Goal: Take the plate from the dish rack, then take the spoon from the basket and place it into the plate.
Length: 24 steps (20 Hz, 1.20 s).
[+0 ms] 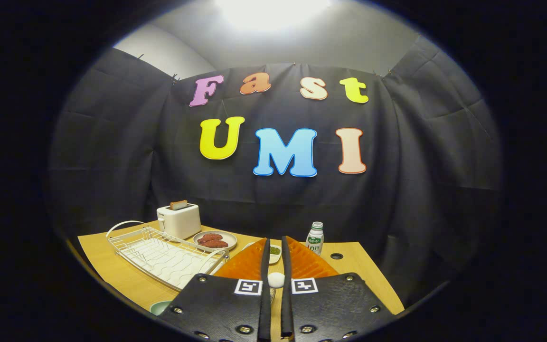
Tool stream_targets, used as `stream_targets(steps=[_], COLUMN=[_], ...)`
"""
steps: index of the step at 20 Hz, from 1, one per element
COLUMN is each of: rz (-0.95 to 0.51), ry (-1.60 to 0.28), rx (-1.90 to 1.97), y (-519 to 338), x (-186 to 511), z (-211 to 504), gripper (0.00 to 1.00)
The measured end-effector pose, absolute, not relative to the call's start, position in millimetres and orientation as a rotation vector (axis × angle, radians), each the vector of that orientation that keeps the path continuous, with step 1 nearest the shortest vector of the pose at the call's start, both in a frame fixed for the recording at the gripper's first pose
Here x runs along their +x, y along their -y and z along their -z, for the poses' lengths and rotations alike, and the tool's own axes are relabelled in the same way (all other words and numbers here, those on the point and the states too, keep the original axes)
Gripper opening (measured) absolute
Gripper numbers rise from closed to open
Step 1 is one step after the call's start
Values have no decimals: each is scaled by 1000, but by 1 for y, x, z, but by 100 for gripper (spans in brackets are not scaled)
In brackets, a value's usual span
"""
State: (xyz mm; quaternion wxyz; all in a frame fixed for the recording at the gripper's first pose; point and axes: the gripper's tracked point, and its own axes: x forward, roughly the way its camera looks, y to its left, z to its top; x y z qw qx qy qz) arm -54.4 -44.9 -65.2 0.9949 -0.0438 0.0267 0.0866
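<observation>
The main risk is the drop. The gripper (276,243) rides high above the table (112,266), its jaws drawn narrow to a slim slot. In that slot sits a small white rounded piece that touches both inner faces. I take it for the end of the spoon (276,279), though its bowl and most of its handle are hidden. Whether the jaws truly pinch it or merely cradle it cannot be told. A smooth, glossy handle held by so little could twist or slide out on the way down. The target is a poor one to aim at too. Off the near end of the dish rack (169,256) only a pale green curved rim shows, probably the plate (159,308) (the rack itself looks bare). The rim lies under the gripper's body, so the release would be half blind and the spoon might clatter onto the wood. The rack is thin bright wire with a looped handle over a wavy white tray, light enough to shift if clipped. Beyond its far end stands a boxy cream toaster (178,221). Beside that is a shallow dish of sausages (215,240), then a small dish of greens (274,251) and a plastic bottle (315,237), tall and easily tipped.
</observation>
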Motion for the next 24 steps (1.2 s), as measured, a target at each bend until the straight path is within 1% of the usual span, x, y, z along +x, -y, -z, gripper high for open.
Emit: stream_targets(steps=[6,13,18,24], rz=[-164,-238,-278,-360], ry=[-75,-171,-196,-250], rx=[-118,-149,-150,-121], y=[51,31,11,-24], x=[-88,-115,-116,-120], z=[47,79,96,118], gripper=[8,8,8,8])
